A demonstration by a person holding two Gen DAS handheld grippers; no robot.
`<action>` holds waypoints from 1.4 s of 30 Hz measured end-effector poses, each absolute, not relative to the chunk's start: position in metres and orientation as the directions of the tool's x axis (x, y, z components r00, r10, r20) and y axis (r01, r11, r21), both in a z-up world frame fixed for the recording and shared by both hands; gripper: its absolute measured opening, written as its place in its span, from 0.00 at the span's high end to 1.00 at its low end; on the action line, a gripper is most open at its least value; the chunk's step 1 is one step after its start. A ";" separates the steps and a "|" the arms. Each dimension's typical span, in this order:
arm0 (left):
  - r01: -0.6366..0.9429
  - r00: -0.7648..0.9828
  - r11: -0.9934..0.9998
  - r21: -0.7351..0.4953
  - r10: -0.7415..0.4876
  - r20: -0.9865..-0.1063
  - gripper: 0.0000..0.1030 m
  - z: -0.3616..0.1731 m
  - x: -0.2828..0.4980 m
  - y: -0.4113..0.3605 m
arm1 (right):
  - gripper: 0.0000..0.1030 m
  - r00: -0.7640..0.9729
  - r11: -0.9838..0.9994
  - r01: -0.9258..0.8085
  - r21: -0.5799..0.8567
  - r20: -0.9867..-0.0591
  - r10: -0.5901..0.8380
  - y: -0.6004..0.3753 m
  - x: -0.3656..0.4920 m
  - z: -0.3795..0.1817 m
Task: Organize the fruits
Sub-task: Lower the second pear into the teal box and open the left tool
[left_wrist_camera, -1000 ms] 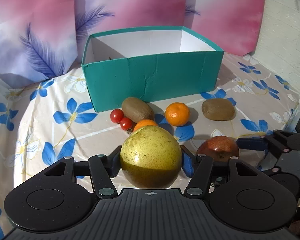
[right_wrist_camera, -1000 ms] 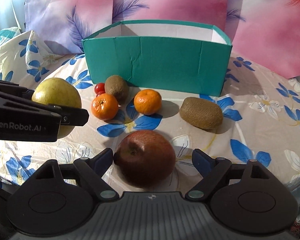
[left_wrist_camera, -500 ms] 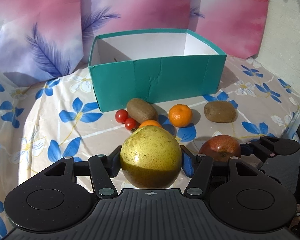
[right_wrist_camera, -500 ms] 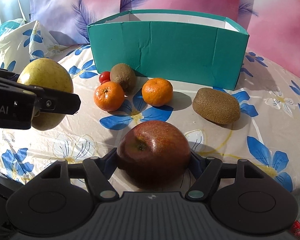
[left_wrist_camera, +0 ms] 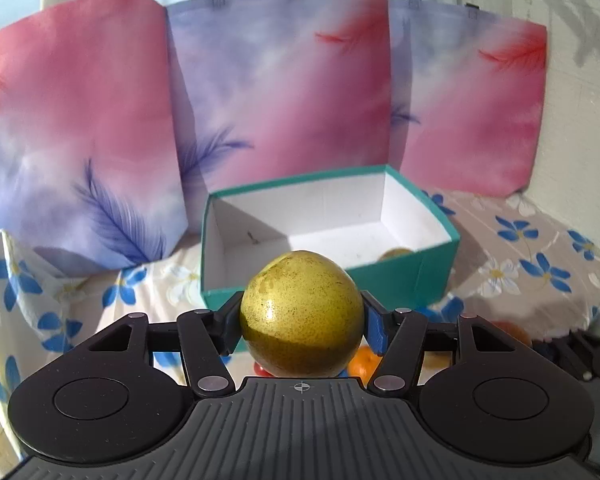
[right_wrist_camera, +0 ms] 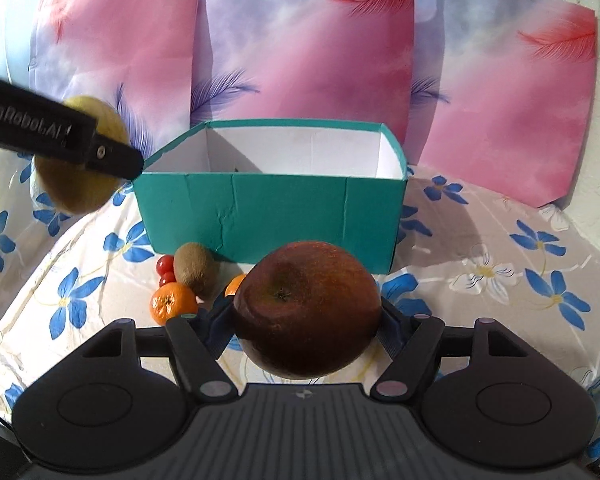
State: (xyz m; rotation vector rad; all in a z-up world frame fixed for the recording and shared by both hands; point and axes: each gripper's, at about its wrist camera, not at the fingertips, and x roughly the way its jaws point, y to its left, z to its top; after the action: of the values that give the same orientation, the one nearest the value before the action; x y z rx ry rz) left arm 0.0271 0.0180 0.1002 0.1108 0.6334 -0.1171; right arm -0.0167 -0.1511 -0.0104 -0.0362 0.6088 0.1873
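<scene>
My left gripper (left_wrist_camera: 302, 322) is shut on a yellow-green pear (left_wrist_camera: 302, 314) and holds it in the air just in front of the open teal box (left_wrist_camera: 416, 276). The pear also shows in the right wrist view (right_wrist_camera: 80, 184), left of the box (right_wrist_camera: 268, 216). My right gripper (right_wrist_camera: 306, 322) is shut on a dark red apple (right_wrist_camera: 306, 308), raised above the cloth in front of the box. On the cloth lie a kiwi (right_wrist_camera: 194, 268), two cherry tomatoes (right_wrist_camera: 165, 270) and tangerines (right_wrist_camera: 172, 304). A yellowish fruit (left_wrist_camera: 394, 254) peeks inside the box.
Pink and lilac feather-print bags (right_wrist_camera: 300, 64) stand behind the box. The flowered cloth (right_wrist_camera: 520, 248) covers the table and drops off at the right. A white wall (left_wrist_camera: 580, 100) is on the right.
Both grippers have risen. The right closed on the apple and lifted it off the cloth. The left carried the pear up and forward, so the box's inside shows now.
</scene>
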 end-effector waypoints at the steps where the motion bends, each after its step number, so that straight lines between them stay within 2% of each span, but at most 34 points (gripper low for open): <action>1: 0.136 0.810 0.988 0.068 -0.071 -0.582 0.38 0.107 0.034 0.016 | 0.30 0.809 0.984 -0.178 0.024 -0.565 0.160 -0.153 -0.016 -0.007; 5: 0.079 0.834 0.995 0.063 -0.032 -0.550 0.38 0.118 0.062 0.011 | 0.30 0.829 0.988 -0.154 0.020 -0.541 0.140 -0.156 -0.015 0.003; 13: 0.010 0.815 0.997 0.071 0.033 -0.578 0.38 0.100 0.103 0.017 | 0.30 0.843 0.994 -0.109 0.024 -0.528 0.105 -0.162 -0.011 0.008; 27: 0.012 0.743 0.998 0.058 0.030 -0.669 0.38 0.053 0.148 0.017 | 0.30 0.847 0.998 -0.056 0.009 -0.529 0.053 -0.164 -0.006 0.010; 42: -0.013 0.731 0.997 0.071 0.058 -0.680 0.38 0.040 0.166 0.014 | 0.30 0.856 0.999 -0.048 0.009 -0.516 0.045 -0.169 -0.013 0.014</action>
State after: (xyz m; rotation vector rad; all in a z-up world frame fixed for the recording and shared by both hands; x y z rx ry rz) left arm 0.1658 0.0145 0.0397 0.0629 0.7504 0.0389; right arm -0.0126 -0.1694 0.0141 -0.0043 0.5419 0.0489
